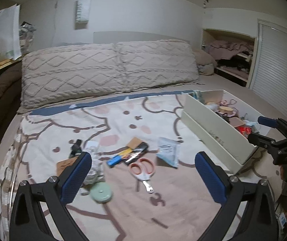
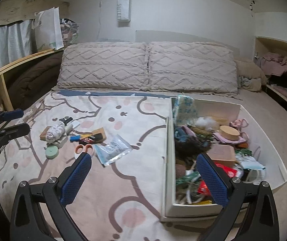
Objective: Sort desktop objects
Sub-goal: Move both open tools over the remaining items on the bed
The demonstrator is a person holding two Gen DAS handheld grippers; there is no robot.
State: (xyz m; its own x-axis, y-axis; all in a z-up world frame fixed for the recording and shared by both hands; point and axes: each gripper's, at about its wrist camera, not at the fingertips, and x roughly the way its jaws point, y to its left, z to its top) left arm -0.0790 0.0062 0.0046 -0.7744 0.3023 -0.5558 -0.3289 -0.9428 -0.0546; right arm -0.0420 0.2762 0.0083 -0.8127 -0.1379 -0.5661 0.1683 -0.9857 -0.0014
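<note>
Left tool [image 1: 143,160]: your fingers stand wide apart with nothing between them, hovering over the loose pile on the blanket.
Right tool [image 2: 143,160]: also spread wide and empty; one finger hangs over the blanket, the other over the near end of the box.
Scissors [image 1: 143,168]: lying flat between your left tool's fingers in that view, orange handles away from you, blades toward you.
Green round case [image 1: 101,192]: just beside your left tool's left finger, next to a crumpled white wad [image 1: 95,164].
Plastic packet [image 1: 168,151]: right of the scissors, flat on the blanket.
Blue-and-yellow pack [image 1: 119,157]: just behind the scissors, touching a dark packet; the frame is too blurred for more detail.
Box [image 2: 170,156]: white, open-topped, to the right of the pile, crammed with mixed clutter.
Blanket [image 2: 127,182]: pink cartoon print, spread over the bed in front of two pillows [image 2: 147,68].
</note>
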